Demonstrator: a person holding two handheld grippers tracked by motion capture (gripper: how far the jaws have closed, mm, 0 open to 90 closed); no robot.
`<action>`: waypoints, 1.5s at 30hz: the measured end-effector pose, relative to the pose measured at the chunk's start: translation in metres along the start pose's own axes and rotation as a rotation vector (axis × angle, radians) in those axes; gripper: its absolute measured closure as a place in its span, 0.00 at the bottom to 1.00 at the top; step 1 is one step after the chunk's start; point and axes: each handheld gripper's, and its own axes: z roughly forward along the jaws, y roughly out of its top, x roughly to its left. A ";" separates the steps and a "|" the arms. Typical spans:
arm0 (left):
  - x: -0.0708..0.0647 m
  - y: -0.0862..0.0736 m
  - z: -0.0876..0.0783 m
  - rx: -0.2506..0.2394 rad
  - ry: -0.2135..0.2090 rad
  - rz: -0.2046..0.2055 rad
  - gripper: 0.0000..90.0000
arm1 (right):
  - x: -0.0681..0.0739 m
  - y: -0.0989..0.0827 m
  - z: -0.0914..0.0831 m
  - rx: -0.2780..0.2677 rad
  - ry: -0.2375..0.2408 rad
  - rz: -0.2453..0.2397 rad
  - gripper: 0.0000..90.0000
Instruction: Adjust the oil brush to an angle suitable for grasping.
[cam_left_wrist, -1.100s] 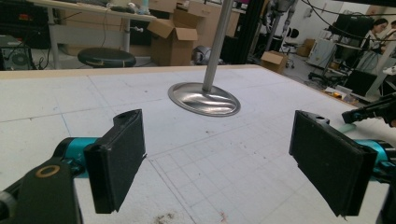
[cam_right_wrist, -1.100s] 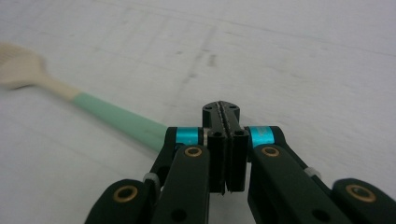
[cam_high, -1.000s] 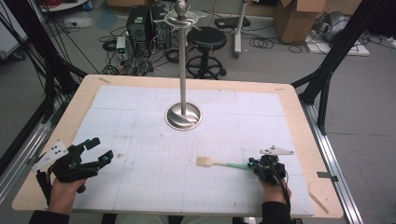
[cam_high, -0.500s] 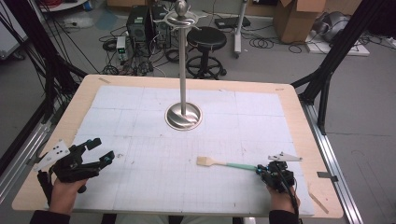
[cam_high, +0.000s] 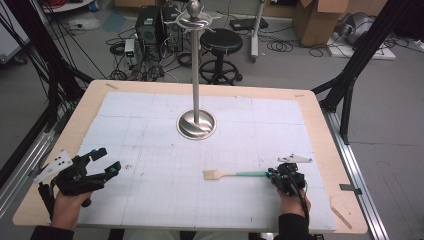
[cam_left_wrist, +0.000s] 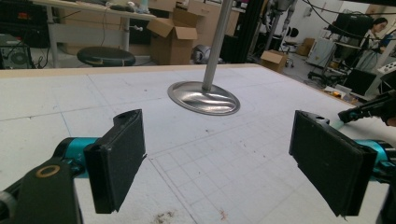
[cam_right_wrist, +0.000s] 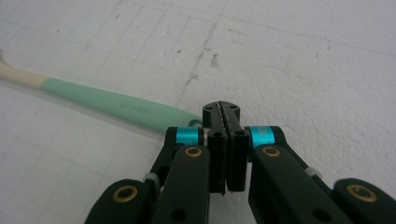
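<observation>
A spatula (cam_high: 235, 174) with a mint-green handle and a pale head lies flat on the white gridded mat, right of the middle. My right gripper (cam_high: 272, 174) sits low at the handle's end, jaws pressed together. In the right gripper view the shut jaws (cam_right_wrist: 223, 112) have nothing between them. The green handle (cam_right_wrist: 107, 100) runs off to the left and ends beside the left jaw. My left gripper (cam_high: 110, 160) rests at the front left of the table, open. Its two pads (cam_left_wrist: 119, 163) stand wide apart over bare mat.
A metal stand with a round base (cam_high: 196, 125) rises from the mat's centre, with hooks at its top. It also appears ahead in the left gripper view (cam_left_wrist: 204, 97). The wooden table edge (cam_high: 345, 165) borders the mat. A stool and boxes stand beyond the table.
My right gripper drew a little to the right and towards the person, then came back to the handle's end. The left gripper has kept still.
</observation>
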 end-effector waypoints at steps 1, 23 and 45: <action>0.001 0.000 0.000 0.003 0.003 -0.001 0.21 | 0.002 0.001 0.001 -0.003 0.015 -0.005 0.99; 0.000 0.000 0.001 0.010 -0.006 0.004 0.21 | 0.102 0.041 0.047 -0.013 0.240 -0.247 0.99; -0.007 0.000 0.006 0.015 -0.059 0.003 0.24 | 0.032 0.006 -0.050 -0.400 0.172 -0.080 0.30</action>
